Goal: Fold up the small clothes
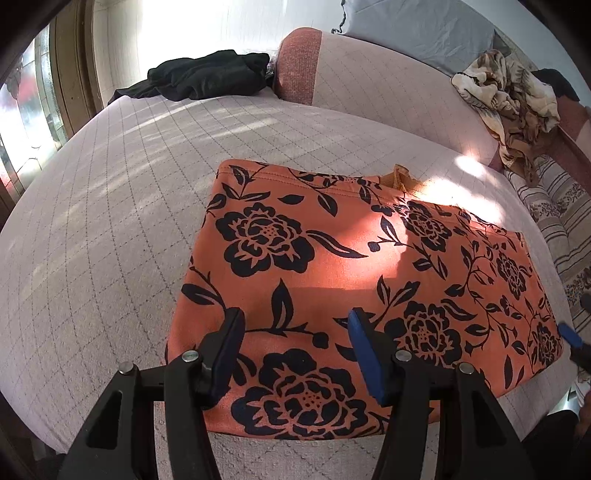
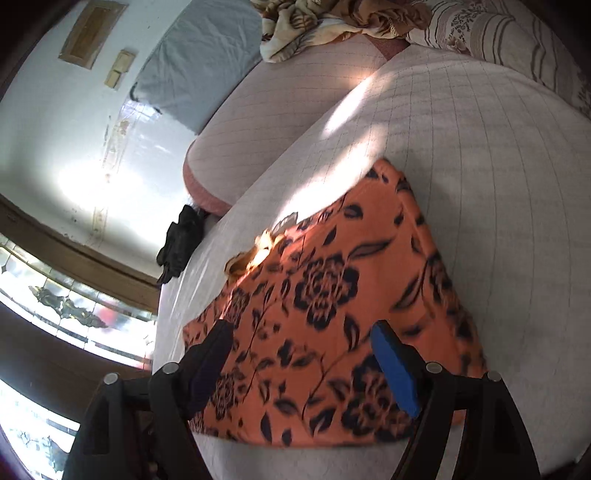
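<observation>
Black fingers with blue pads frame the lower edge of both wrist views. Left gripper point(image 1: 295, 325): jaws apart, holding nothing, poised above the near edge of the orange floral garment point(image 1: 332, 266), the dark left finger over its near left corner and the blue pad point(image 1: 365, 354) over a printed flower. Whether the fingertips touch the cloth cannot be told. Right gripper point(image 2: 303, 336): jaws likewise apart and empty, over the near portion of the same garment point(image 2: 332, 295), seen here at a tilt and slightly blurred.

Garment: orange fabric with a black flower-and-leaf print, folded into a flat, roughly rectangular shape, lying on the pale quilted mattress point(image 1: 110, 221) near its front edge. A small tan strip of fabric point(image 1: 402, 179) protrudes at the far edge. A patch of sunlight falls across the far right part of the cloth and the mattress beside it. At the right margin of the left wrist view, the blue tip of the other gripper shows just beside the garment's right corner.

Surroundings, well apart from the garment: a heap of black clothing point(image 1: 207, 75) at the far left of the mattress; a pink bolster point(image 1: 369, 85) along the far side; a grey pillow point(image 1: 417, 33) behind it; a crumpled cream-and-brown blanket point(image 1: 513, 92) at far right; a striped floral cushion point(image 1: 557, 210) on the right.
</observation>
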A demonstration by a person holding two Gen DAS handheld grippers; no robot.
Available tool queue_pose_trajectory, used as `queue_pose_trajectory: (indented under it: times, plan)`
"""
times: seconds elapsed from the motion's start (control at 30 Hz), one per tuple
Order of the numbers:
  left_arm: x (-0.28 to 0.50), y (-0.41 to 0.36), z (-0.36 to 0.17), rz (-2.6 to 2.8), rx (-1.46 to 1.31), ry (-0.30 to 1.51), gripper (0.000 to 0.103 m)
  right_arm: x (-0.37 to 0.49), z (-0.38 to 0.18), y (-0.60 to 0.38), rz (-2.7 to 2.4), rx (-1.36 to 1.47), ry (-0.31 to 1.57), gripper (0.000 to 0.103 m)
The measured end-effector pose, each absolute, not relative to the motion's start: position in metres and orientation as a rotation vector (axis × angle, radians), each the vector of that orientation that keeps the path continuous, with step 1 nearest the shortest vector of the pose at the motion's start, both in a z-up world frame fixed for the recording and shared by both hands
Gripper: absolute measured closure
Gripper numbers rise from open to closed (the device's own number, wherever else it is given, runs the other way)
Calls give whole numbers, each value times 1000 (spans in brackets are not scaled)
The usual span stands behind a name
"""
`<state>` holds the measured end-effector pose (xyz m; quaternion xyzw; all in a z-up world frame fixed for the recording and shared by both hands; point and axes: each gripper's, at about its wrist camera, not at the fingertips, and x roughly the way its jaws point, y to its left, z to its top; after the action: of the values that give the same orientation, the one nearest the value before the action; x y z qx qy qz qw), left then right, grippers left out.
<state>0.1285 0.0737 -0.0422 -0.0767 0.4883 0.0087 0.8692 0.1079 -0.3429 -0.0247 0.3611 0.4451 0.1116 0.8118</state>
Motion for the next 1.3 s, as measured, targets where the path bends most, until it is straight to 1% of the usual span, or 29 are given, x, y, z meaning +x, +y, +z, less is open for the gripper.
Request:
queue_pose_trajectory:
  times: [0.1,0.23,0.47,0.6,1.0,1.2,1.3]
  plan:
    - [122,70,-34,31,-163,1013,43,62,-43,-326,224,821,991,23]
    - [113,62,-23,28,-147,1007,39,46,-78,-326,153,903,1096,23]
    - [99,54,-14,16,-123,995,38,56,-88,-356,98,1051,1045,23]
    - [101,50,-16,20,-110,996,38,66,-87,-359,83,1043,1024,23]
    - [131,12,-55,-7,-67,1051,38,88,-92,-374,42,1100,948,23]
    - [143,-7,-65,-16,-26,1034,38,103,-92,-380,28,1085,923,22]
    - [146,-17,-72,6,52,1002,34,105,-89,-378,20,1048,921,24]
